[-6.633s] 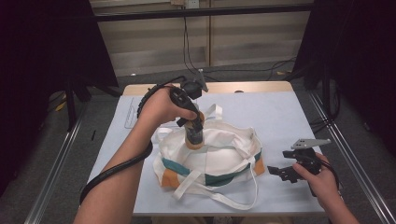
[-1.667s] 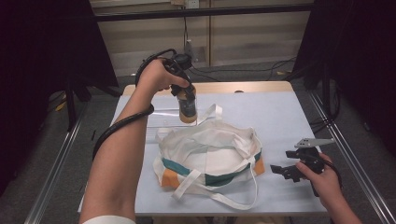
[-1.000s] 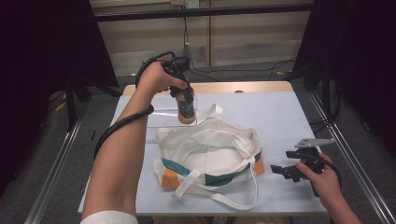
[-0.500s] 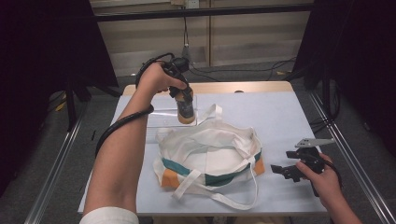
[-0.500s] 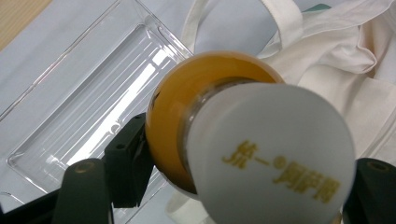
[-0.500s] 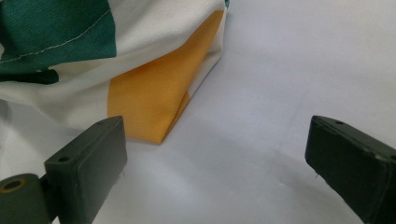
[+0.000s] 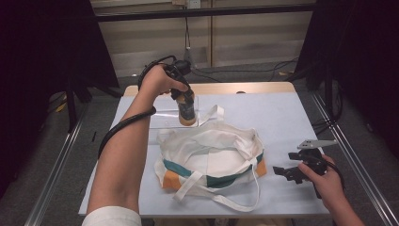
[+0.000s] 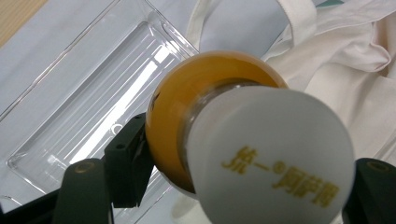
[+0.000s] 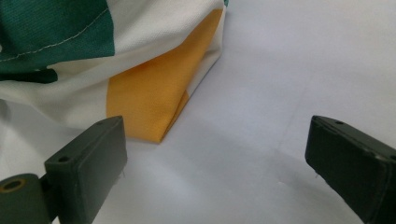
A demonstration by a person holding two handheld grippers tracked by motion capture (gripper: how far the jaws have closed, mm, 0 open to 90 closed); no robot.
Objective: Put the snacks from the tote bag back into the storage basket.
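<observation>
My left gripper (image 7: pixel 184 101) is shut on an orange drink bottle (image 7: pixel 187 113) with a white cap (image 8: pixel 275 154), held upright over a clear plastic tray (image 7: pixel 165 117) at the table's back left. In the left gripper view the bottle (image 8: pixel 182 116) sits between the two black jaws, with the tray (image 8: pixel 88 107) below it. A white tote bag (image 7: pixel 211 155) with green and orange patches lies open in the middle of the table. My right gripper (image 7: pixel 288 173) stands open near the bag's right corner (image 9: pixel 154 102), nothing between its fingers.
The bag's long white straps (image 7: pixel 221 197) trail toward the table's front edge, and one loop (image 7: pixel 214 113) lies beside the tray. The grey table (image 7: pixel 282 117) has bare surface at the back right. Metal rails run along both sides of the table.
My left gripper lifted the bottle out of the bag and carried it back and left to the tray, then lowered it slightly. The right gripper has stayed put.
</observation>
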